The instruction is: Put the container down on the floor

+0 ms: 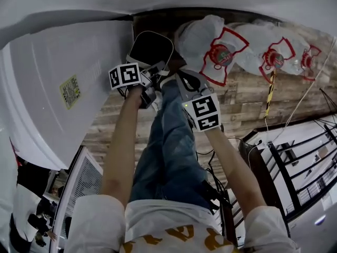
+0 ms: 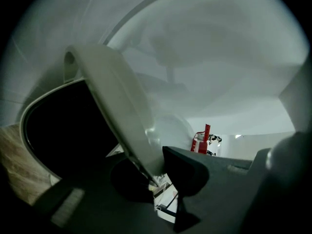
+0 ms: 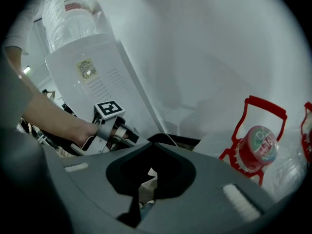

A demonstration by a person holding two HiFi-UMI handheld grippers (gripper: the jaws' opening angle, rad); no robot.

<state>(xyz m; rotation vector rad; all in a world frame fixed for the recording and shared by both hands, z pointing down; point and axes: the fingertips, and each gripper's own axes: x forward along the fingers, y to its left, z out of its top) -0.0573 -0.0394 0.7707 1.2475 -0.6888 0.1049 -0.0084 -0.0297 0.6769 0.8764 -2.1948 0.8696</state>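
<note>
- The left gripper (image 1: 150, 73) is gripping the container (image 1: 151, 47) by its pale rim (image 2: 117, 106). Its jaws are pinching narrow on that edge, and the container's dark hollow is lying to the left of the fingers.
- The right gripper (image 1: 179, 82) is hanging just to the right of the left fingers. Its jaws are drawn together with nothing between them, so it is taking no share of the load.
- The container is hanging ahead of the left fingertips over the wooden floor (image 1: 247, 96). The white appliance (image 1: 58, 83) is on the fingers' left and the bagged water bottles (image 1: 221, 54) are on their right. No view is showing whether its base is touching the planks.
- By my reading, the lowering step is in hand and the release is not yet made.
- The next move is calling for a straight descent, levelling the tilted container until its base is sitting flat. Only then should the left jaws be parting and sliding back off the rim.
</note>
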